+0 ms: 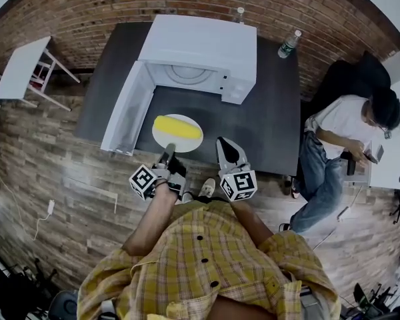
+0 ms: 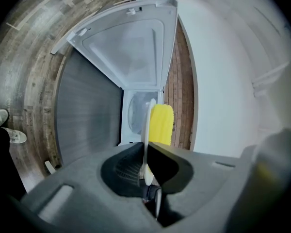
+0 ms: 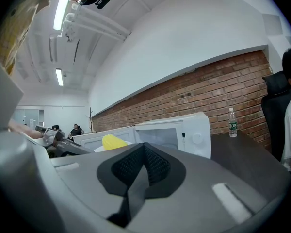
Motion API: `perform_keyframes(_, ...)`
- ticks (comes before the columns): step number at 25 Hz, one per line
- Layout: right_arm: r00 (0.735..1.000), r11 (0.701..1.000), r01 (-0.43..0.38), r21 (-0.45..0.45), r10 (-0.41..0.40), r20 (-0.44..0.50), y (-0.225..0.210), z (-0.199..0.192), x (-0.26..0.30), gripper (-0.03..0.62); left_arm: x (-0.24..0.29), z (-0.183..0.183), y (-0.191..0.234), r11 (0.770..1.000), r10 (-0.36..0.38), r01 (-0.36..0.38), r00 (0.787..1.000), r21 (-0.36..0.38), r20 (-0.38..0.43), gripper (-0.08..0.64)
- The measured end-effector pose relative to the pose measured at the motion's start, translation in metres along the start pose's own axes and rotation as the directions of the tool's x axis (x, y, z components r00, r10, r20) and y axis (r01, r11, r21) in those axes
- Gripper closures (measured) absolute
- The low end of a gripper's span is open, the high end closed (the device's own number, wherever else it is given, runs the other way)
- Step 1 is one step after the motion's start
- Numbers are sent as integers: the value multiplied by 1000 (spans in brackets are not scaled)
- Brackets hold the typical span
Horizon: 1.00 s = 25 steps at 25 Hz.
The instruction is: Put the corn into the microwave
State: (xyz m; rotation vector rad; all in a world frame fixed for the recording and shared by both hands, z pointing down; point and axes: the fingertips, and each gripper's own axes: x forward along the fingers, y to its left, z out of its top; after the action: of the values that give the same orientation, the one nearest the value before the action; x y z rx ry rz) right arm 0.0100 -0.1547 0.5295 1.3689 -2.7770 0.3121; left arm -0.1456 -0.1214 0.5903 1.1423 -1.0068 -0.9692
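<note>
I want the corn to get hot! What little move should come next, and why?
Probably move the plate forward toward the open microwave: the left gripper grips its rim, the corn lies on it, and the door stands open.

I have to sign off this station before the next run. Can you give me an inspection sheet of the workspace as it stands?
Surface: dark table, right part bare.
Job's things: yellow corn lies on a white plate in front of the white microwave; its door stands open to the left.
Clutter: one bottle right of the microwave, a second bottle behind it.
Grippers: left gripper shut on the plate's near rim; right gripper shut, nothing between its fingers.
Cables: white cable on the floor, left of the table.
Surroundings: brick wall, wood floor, small white table at left, seated person at right.
</note>
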Motion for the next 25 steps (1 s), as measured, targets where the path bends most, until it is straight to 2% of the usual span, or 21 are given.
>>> perform_keyframes(10, 1000, 1000, -28, 7, 28, -2, -27, 4, 11, 592, 35, -8, -3, 1000, -18, 18, 999, -17, 32, 538)
perform_keyframes(13, 999, 1000, -30, -5, 30, -18, -29, 0, 13, 592, 41, -10, 3, 1000, 5, -5, 1000, 0, 22, 538)
perform_keyframes(18, 999, 1000, -24, 5, 24, -38, -30, -5, 19, 594, 55, -11, 1, 1000, -9, 9, 1000, -17, 7, 545)
perform_keyframes(22, 999, 1000, -7, 8, 7, -40, -32, -6, 26, 592, 63, -1, 12, 999, 34, -34, 999, 3, -6, 545)
perform_keyframes(25, 999, 1000, 3, 17, -3, -38, -33, -6, 34, 594, 73, 5, 16, 999, 48, -48, 999, -21, -5, 545)
